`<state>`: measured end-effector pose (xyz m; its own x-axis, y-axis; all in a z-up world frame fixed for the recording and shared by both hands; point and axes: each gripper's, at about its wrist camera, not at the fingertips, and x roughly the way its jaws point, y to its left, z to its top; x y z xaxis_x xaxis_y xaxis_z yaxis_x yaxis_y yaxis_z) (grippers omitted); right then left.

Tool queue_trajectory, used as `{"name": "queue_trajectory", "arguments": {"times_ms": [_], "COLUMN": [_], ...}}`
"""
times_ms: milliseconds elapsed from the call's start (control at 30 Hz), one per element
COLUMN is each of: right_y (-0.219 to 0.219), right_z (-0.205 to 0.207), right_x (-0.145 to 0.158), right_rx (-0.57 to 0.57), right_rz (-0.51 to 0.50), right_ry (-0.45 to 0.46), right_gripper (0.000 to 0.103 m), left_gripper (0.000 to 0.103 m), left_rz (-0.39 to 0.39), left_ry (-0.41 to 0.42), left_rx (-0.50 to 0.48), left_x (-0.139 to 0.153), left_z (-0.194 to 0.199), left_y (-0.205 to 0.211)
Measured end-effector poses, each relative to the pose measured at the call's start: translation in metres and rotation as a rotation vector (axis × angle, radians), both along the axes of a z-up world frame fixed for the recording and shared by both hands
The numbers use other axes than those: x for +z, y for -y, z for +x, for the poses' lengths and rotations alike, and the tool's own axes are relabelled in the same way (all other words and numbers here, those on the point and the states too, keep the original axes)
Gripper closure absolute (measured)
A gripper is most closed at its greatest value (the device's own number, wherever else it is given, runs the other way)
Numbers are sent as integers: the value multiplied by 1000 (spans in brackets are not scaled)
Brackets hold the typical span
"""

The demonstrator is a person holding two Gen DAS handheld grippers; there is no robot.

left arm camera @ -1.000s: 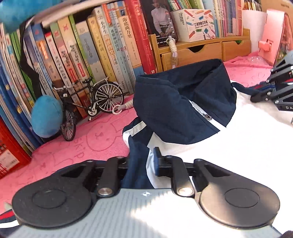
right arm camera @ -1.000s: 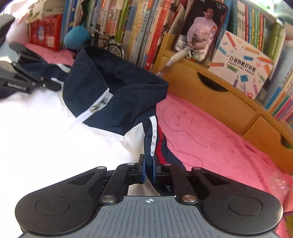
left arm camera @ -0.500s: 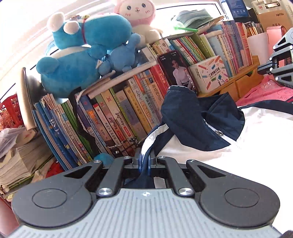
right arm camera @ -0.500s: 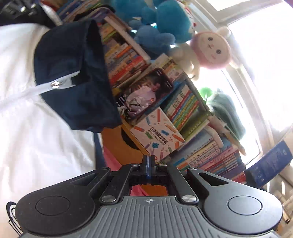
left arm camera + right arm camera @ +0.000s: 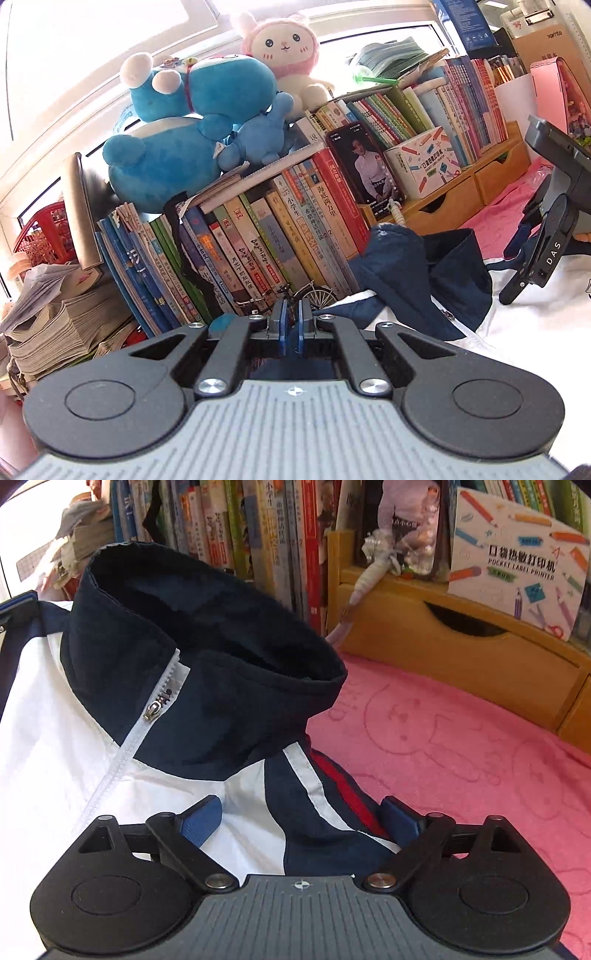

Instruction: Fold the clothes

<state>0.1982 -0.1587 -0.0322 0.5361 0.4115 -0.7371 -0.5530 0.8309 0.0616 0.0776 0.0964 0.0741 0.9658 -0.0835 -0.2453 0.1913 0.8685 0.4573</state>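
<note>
**Navy-and-white zip jacket on pink cloth, bookshelf behind**

Left gripper [image 5: 290, 325]: nearest in the left wrist view. Blue pads drawn almost together with a thin gap; nothing visibly pinched at the tips, so clenched. Whether dark cloth lower between the fingers is caught, cannot tell.

Right gripper [image 5: 301, 821]: nearest in the right wrist view. Jaws have just been opening and now stand wide apart, released. Blue pads [image 5: 201, 821] sit to either side of the jacket's shoulder, which lies between them without being pressed.

White nylon jacket with navy collar and navy, white and red shoulder stripes [image 5: 122, 746]: lying just beyond both grippers on the cloth. Collar stands upright and open; white zip [image 5: 157, 710] runs down from it, silver pull at the collar's base.

Pink towelling cloth with embossed cartoon outlines [image 5: 461, 746]: under the jacket, extending to the right.

Miniature black bicycle model [image 5: 295, 299]: just past the left gripper, at the foot of the books.

Light wooden drawer unit [image 5: 461, 661]: far right, carrying a white label-printer box [image 5: 517, 561].

Row of upright books [image 5: 258, 236]: far side.

Blue plush toy [image 5: 192, 133] and pink plush toy [image 5: 284, 48]: on top of the books.
</note>
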Motion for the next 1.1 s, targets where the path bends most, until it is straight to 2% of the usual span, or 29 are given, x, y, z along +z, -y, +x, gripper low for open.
{"name": "queue_trajectory", "arguments": {"times_ms": [33,67,133,200,233,300,333,367,400,433,500,567,633,667,700,733,767,800,833,867,900,933,1000,1033,1100], "right_y": [-2,-4,-8,-15,-19,-31,-37,-44,-50,-55,-63,-65,-65,-65,-66,-66,-66,-66,-66,-66,-66,-67,-69,-68,-58], "right_z": [-6,-12,-22,-32,-37,-48,-55,-61,-67,-72,-81,-85,-86,-88,-89,-91,-92,-92,-93,-96,-99,-105,-125,-136,-149], "right_x": [1,1,3,4,5,3,0,-2,-5,-8,-16,-18,-19,-18,-19,-19,-20,-21,-22,-23,-23,-23,-18,-13,24], "right_rx": [10,19,31,34,35,33,35,37,43,50,63,60,46,34,22,13,5,1,-2,-10,-18,-35,-85,-114,-98], "right_rz": [-15,-32,-65,-132,-166,-271,-331,-392,-443,-486,-565,-592,-609,-621,-641,-662,-682,-697,-710,-725,-739,-768,-877,-931,-816], "right_ry": [20,40,71,114,136,217,265,313,352,382,437,465,486,503,534,557,579,589,597,627,661,738,1021,1180,1110], "right_gripper": [31,46,67,83,88,91,93,93,93,94,94,94,94,94,94,95,95,96,97,98,99,100,101,101,100], "left_gripper": [97,97,97,92,88,72,53,30,21,15,14,6,5,6,12,32,69,77,94,100,100,101,100,99,99], "left_rz": [-13,-31,-68,-111,-128,-144,-156,-172,-189,-205,-213,-188,-193,-198,-203,-228,-240,-228,-202,-174,-145,-124,-120,-121,-125], "left_ry": [-24,-56,-122,-183,-203,-229,-257,-293,-332,-374,-438,-468,-512,-534,-556,-554,-536,-518,-487,-450,-412,-355,-209,-167,-111], "left_rx": [3,1,-17,-77,-98,-100,-115,-139,-164,-191,-226,-210,-146,-112,-77,-52,-30,-17,-9,-1,6,9,-4,-16,-45], "left_x": [-3,-5,-11,-16,-17,-18,-18,-19,-21,-25,-34,-44,-55,-60,-66,-66,-64,-62,-59,-55,-50,-42,-13,-2,16], "left_z": [3,7,14,21,25,34,41,48,54,61,72,82,92,96,101,100,96,91,83,75,66,55,27,18,4], "left_y": [-4,-8,-16,-24,-27,-29,-31,-32,-33,-33,-31,-26,-25,-25,-25,-26,-25,-21,-16,-11,-5,-1,3,2,-1]}}
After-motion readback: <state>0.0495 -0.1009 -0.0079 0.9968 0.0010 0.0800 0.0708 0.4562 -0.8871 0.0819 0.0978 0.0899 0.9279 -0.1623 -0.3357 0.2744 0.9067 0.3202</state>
